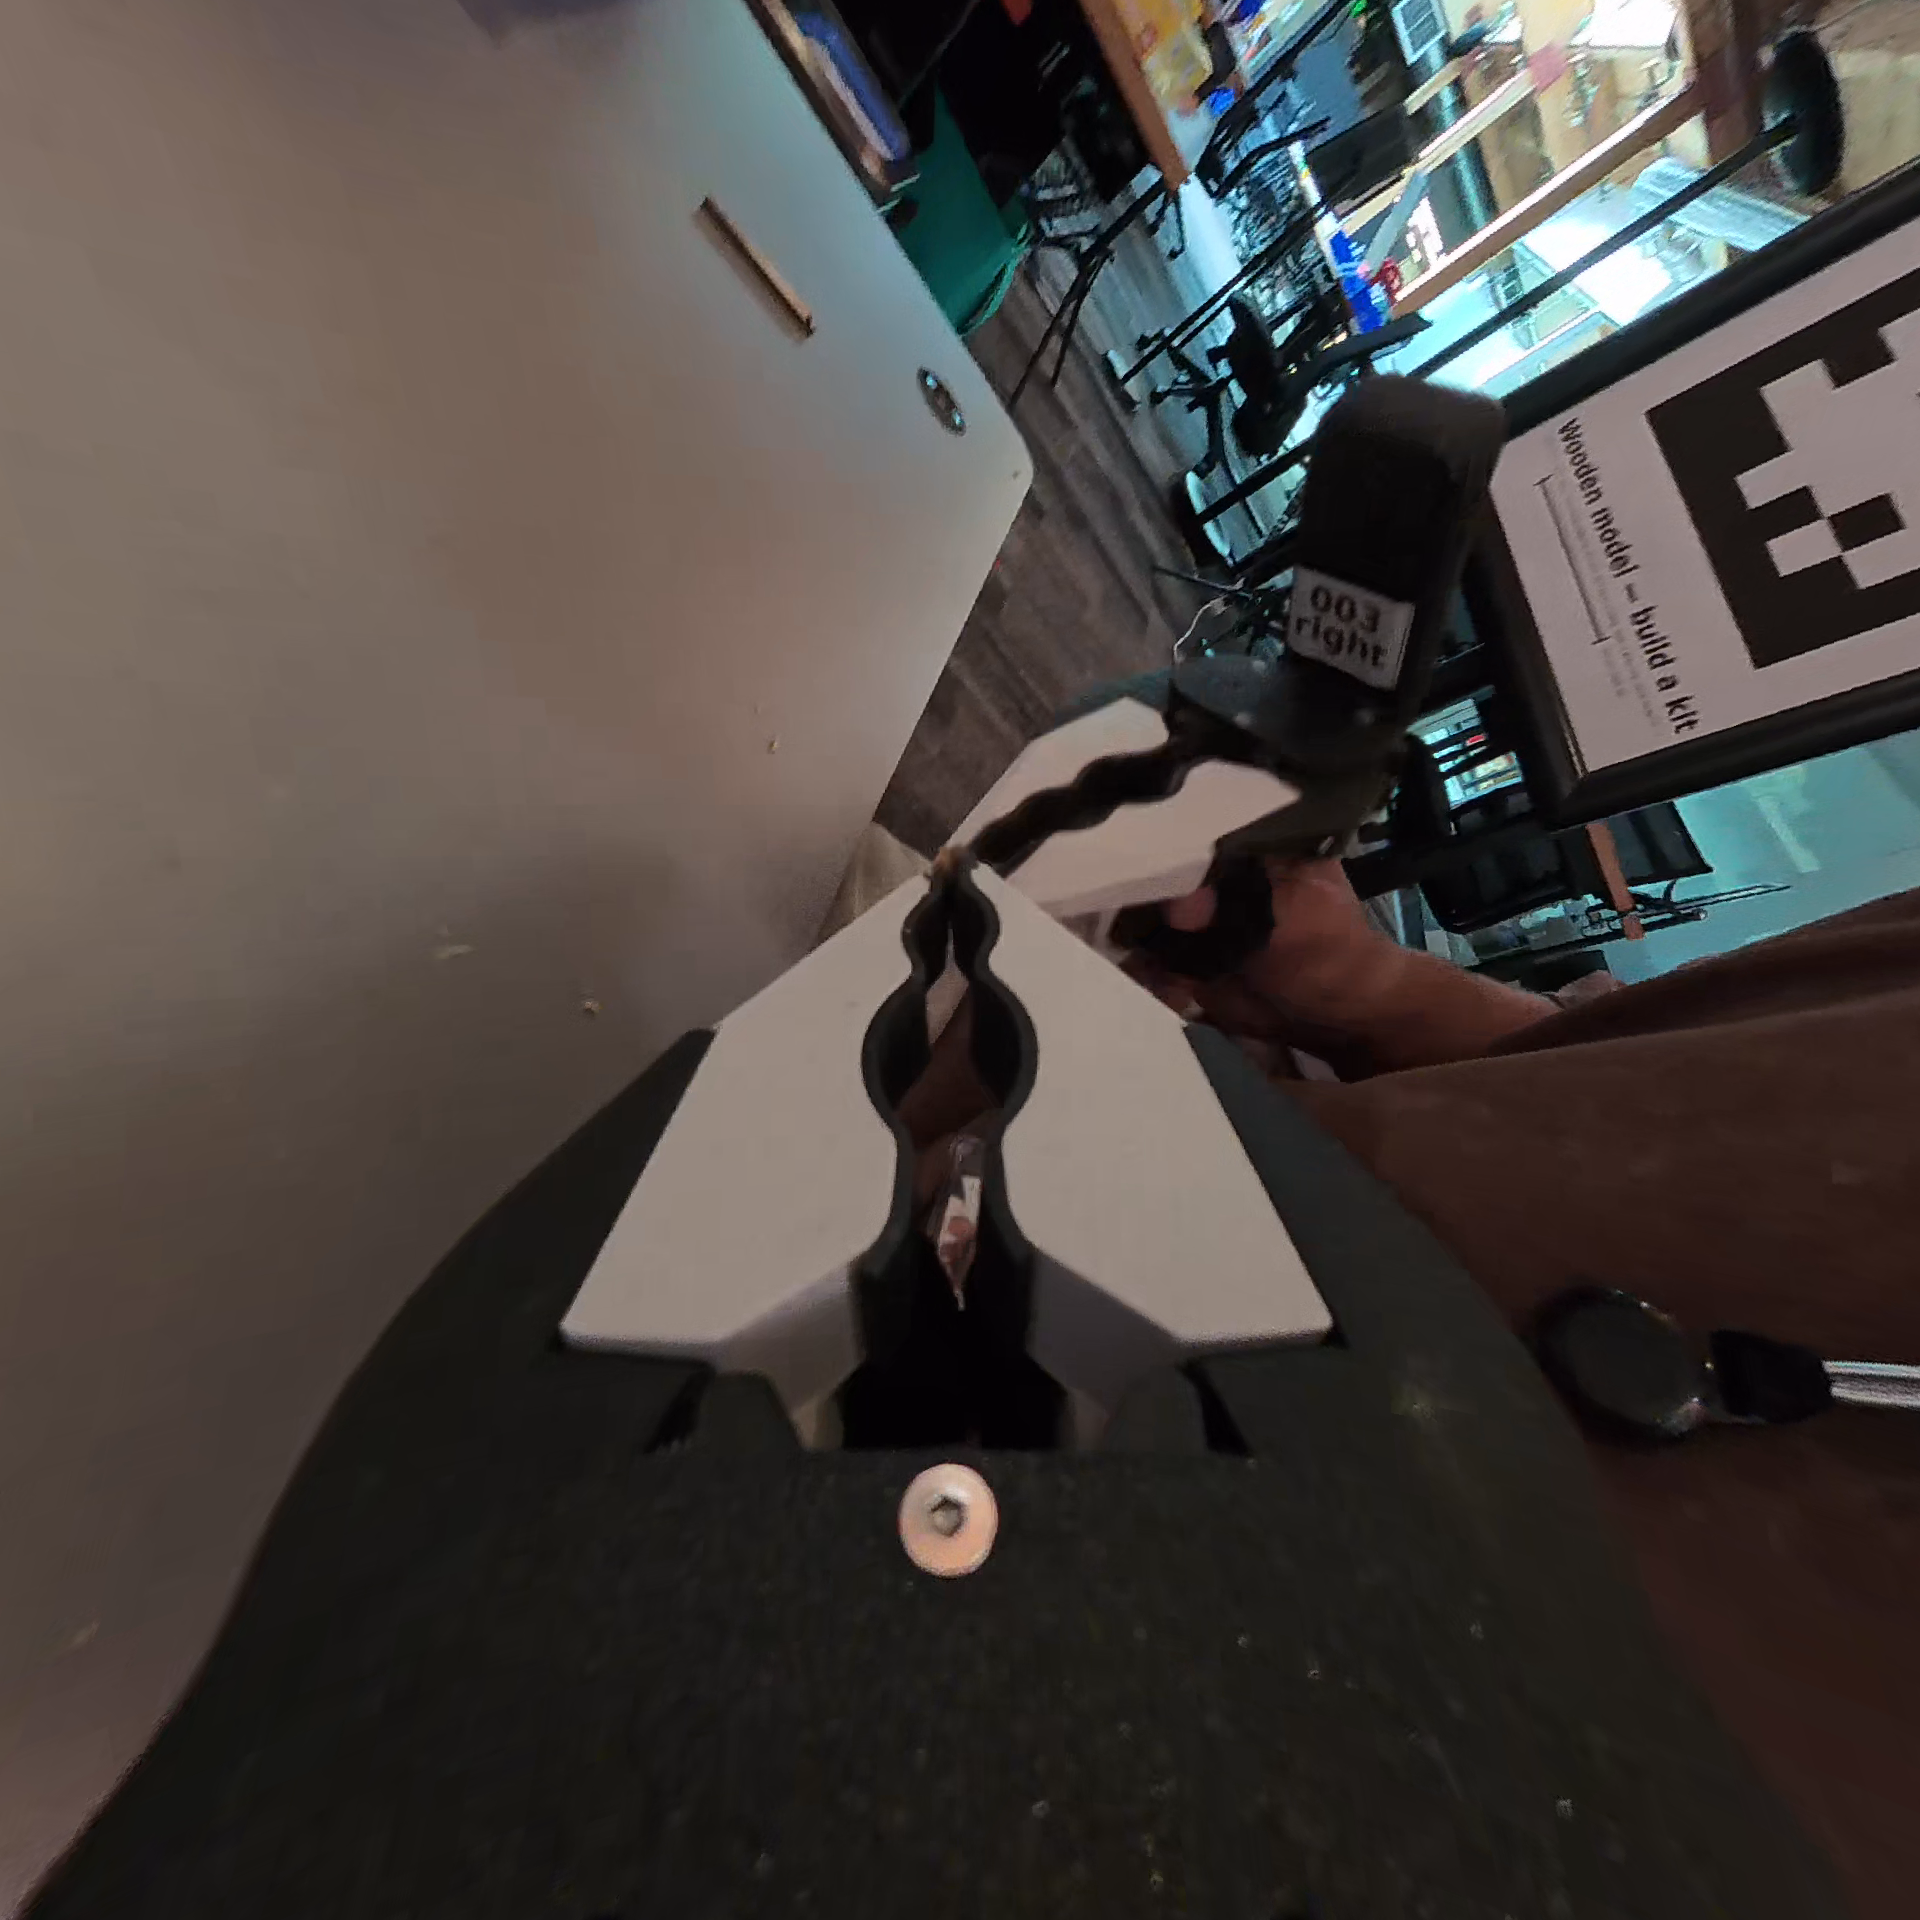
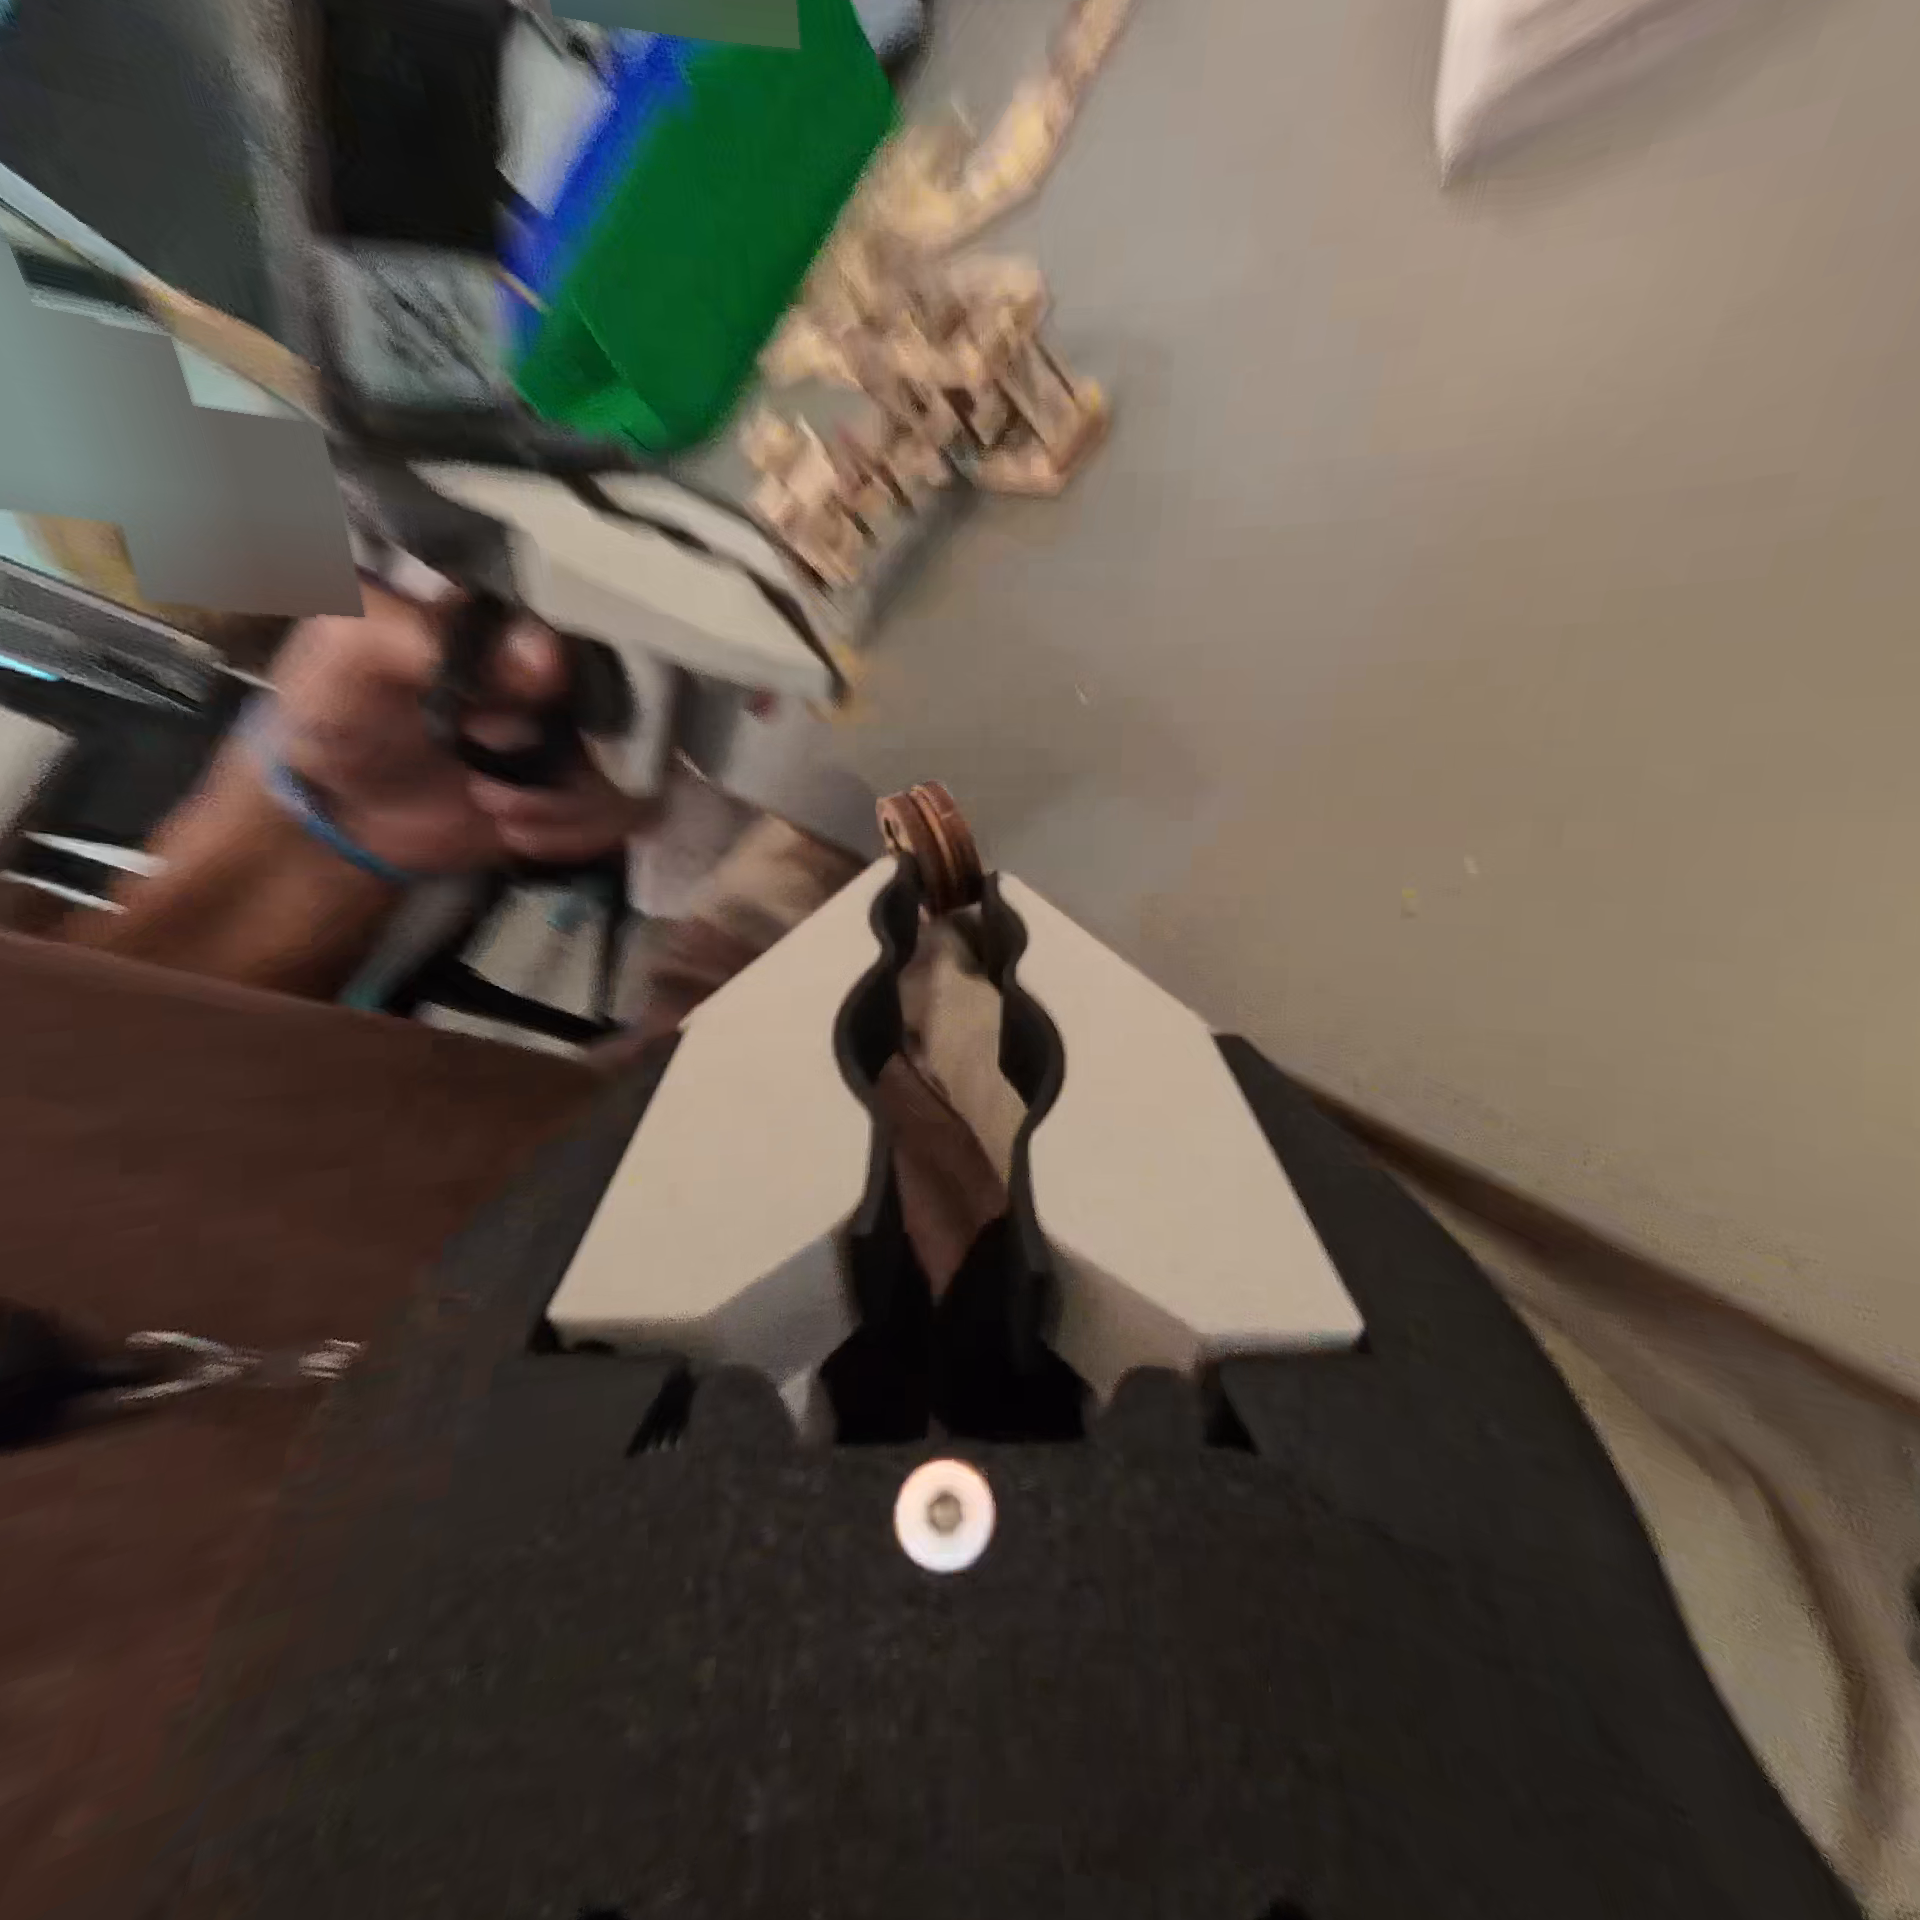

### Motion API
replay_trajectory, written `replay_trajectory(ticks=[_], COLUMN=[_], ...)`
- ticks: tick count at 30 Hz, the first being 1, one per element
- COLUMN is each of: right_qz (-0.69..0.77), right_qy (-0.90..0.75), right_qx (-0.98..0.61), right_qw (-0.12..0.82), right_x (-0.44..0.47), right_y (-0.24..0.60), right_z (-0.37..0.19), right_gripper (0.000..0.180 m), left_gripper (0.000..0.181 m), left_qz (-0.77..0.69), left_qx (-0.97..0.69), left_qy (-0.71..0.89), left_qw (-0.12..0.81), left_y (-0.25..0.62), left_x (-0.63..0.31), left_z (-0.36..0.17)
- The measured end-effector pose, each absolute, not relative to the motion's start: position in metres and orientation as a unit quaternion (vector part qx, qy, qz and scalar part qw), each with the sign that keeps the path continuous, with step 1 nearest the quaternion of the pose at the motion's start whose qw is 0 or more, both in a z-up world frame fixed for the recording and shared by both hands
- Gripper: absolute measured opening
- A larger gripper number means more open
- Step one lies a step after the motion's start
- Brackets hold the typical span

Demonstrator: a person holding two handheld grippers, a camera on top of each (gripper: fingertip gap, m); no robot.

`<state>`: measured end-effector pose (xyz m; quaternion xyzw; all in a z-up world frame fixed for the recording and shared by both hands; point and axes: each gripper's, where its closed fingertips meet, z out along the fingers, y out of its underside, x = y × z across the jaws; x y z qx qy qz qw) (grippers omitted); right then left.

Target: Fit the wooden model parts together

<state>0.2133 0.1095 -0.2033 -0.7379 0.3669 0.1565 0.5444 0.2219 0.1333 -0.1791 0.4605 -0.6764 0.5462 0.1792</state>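
This looks like a workshop or lab: beyond a white table (image 1: 416, 623) stand black office chairs (image 1: 1257, 364), wooden-edged shelving (image 1: 1455, 94) crowded with boxes, a green bin (image 1: 966, 208), and a framed sign with a black-and-white marker (image 1: 1714, 540).

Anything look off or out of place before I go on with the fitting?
Nothing looks damaged or spilled. The right gripper pinches a small round wooden part at its very tips. The left gripper is shut near it. The wooden model on the table is blurred, so its state is unclear.
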Motion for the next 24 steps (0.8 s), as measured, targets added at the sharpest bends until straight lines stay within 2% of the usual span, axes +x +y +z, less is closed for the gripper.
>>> replay_trajectory(ticks=[4, 9, 13, 20, 24], right_qz=[0.232, 0.245, 0.201, 0.01, 0.019], right_qy=[0.356, 0.39, 0.313, 0.069, 0.072], right_qx=[-0.682, -0.756, -0.84, -0.893, -0.886], right_qw=[0.595, 0.466, 0.395, 0.444, 0.457], right_x=[0.234, 0.262, 0.268, 0.271, 0.27], right_y=[0.113, 0.105, 0.106, 0.099, 0.097], right_z=[-0.174, -0.237, -0.252, -0.251, -0.252], right_gripper=[0.01, 0.01, 0.011, 0.011, 0.012], left_gripper=[0.0, 0.0, 0.0, 0.0, 0.0], left_qz=[0.591, 0.563, 0.525, 0.494, 0.513], left_qx=[0.427, 0.429, 0.432, 0.379, 0.332], left_qy=[-0.661, -0.692, -0.725, -0.782, -0.792], left_qw=[0.177, 0.144, 0.108, 0.005, -0.016], left_y=[0.126, 0.124, 0.123, 0.121, 0.114], left_x=[0.229, 0.243, 0.252, 0.265, 0.261], left_z=[-0.158, -0.168, -0.184, -0.202, -0.196])
